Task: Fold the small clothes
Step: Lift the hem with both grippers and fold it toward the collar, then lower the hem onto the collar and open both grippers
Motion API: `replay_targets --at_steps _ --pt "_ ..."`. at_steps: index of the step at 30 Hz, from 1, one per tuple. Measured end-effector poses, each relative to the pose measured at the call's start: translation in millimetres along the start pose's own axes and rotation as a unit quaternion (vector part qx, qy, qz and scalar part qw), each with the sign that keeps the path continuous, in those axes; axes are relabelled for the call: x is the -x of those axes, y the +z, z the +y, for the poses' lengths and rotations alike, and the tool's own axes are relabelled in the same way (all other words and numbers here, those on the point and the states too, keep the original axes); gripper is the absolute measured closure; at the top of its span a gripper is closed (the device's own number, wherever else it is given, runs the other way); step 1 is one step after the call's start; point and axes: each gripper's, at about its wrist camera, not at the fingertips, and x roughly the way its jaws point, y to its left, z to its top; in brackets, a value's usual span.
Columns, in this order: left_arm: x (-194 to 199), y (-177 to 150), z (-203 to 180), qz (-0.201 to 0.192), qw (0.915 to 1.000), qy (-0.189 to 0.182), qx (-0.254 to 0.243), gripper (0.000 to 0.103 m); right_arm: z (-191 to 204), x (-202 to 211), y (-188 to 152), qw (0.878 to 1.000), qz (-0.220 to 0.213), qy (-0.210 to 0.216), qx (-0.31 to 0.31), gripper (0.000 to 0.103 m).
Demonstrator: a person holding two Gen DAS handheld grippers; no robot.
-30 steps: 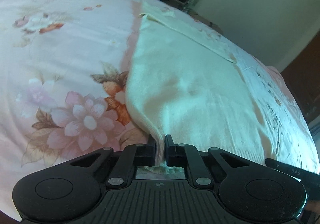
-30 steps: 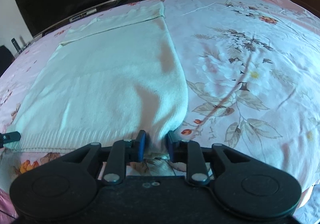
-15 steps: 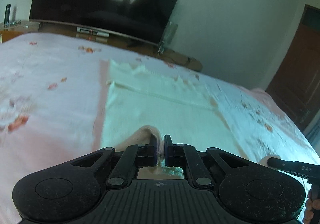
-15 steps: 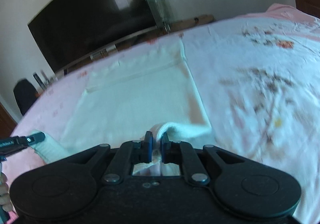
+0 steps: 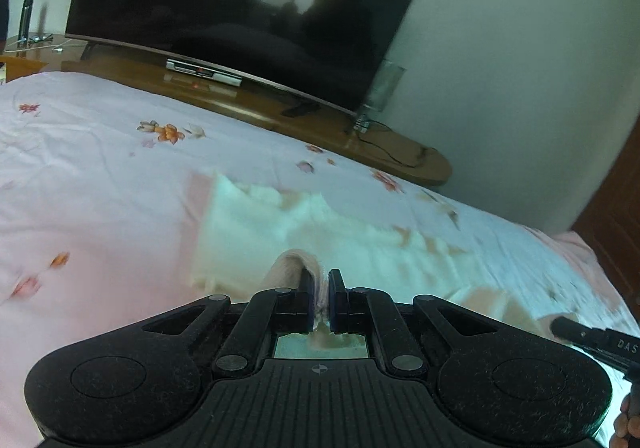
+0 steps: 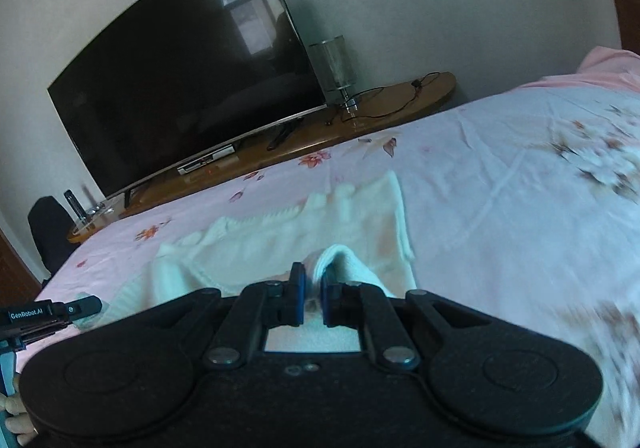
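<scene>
A cream knitted garment [image 5: 256, 224] lies on the pink floral bed sheet [image 5: 100, 168], its far part flat with a ragged far edge. My left gripper [image 5: 320, 288] is shut on the garment's near left edge, lifted above the bed. My right gripper [image 6: 312, 284] is shut on the near right edge of the same garment [image 6: 352, 224], also lifted. The held edge bulges up between each pair of fingers. The right gripper's tip shows at the right of the left wrist view [image 5: 592, 336]; the left gripper's tip shows at the left of the right wrist view [image 6: 52, 314].
A large dark TV [image 5: 240, 8] stands on a wooden shelf [image 5: 280, 108] beyond the bed's far edge. A glass lamp [image 6: 338, 68] and cables sit on the shelf's right end. A dark wooden door [image 5: 616, 232] is at the right.
Both grippers have lifted the garment's near edge and carried it forward toward the far edge. The views tilted up from the bed to the TV and wall.
</scene>
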Motion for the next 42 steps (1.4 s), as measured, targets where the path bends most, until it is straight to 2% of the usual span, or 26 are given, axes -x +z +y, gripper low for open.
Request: replay_targets --at_steps 4,10,12,14,16,18,19,20,21,22,26,30,31,33,35,37,39,40,42 --pt "-44 23 -2 -0.003 0.9997 0.021 -0.011 0.096 -12 -50 20 1.0 0.012 -0.004 -0.009 0.095" --pt "-101 50 -4 -0.004 0.9987 0.049 -0.011 0.096 -31 -99 44 0.999 0.013 -0.013 -0.027 0.095" --pt "-122 55 -5 0.013 0.9976 0.068 -0.009 0.096 -37 -116 51 0.999 0.021 -0.014 -0.035 0.094" --pt "-141 55 -5 0.037 0.9957 0.083 -0.017 0.096 -41 -136 55 0.998 0.051 -0.019 -0.039 0.094" --pt "-150 54 -6 0.056 0.9941 0.089 -0.027 0.095 -46 -153 53 0.996 0.075 -0.028 -0.041 0.086" --pt "-146 59 -6 0.057 0.9947 0.082 -0.023 0.083 -48 -157 53 0.996 0.076 -0.022 -0.043 0.076" --pt "-141 62 -5 0.05 0.9956 0.075 -0.022 0.047 -48 -155 54 0.997 0.069 -0.018 -0.038 0.074" --pt "-136 65 -5 0.039 0.9959 0.078 -0.024 0.0 -48 -152 56 0.998 0.06 -0.018 -0.03 0.066" --pt "-127 67 -6 0.011 0.9956 0.088 -0.032 0.001 -48 -149 57 0.998 0.052 -0.021 -0.022 0.056" --pt "-122 69 -8 -0.007 0.9953 0.086 -0.044 0.0 -49 -147 58 0.999 0.046 -0.021 -0.018 0.052" --pt "-126 74 -5 0.018 0.9932 0.084 -0.078 0.0 -53 -146 61 0.999 0.044 -0.018 -0.005 0.05" --pt "-139 64 2 0.046 0.9898 0.085 -0.104 0.001 -52 -161 59 0.997 0.067 -0.03 0.024 0.051" --pt "-142 62 1 0.049 0.989 0.086 -0.109 0.005 -52 -164 58 0.997 0.07 -0.034 0.028 0.051" --pt "-151 57 0 0.066 0.9867 0.081 -0.125 0.022 -51 -170 58 0.996 0.075 -0.037 0.037 0.054" --pt "-161 53 -3 0.085 0.9836 0.083 -0.136 0.06 -49 -176 58 0.995 0.081 -0.039 0.05 0.061" --pt "-166 49 -3 0.088 0.983 0.086 -0.136 0.063 -47 -181 56 0.993 0.088 -0.041 0.062 0.07" --pt "-165 48 -5 0.082 0.9838 0.083 -0.136 0.081 -46 -181 55 0.993 0.087 -0.04 0.068 0.088" --pt "-163 47 -7 0.078 0.9838 0.082 -0.139 0.093 -46 -180 54 0.993 0.085 -0.04 0.07 0.091" --pt "-160 46 -10 0.064 0.9838 0.083 -0.145 0.094 -49 -177 54 0.994 0.081 -0.037 0.07 0.098"
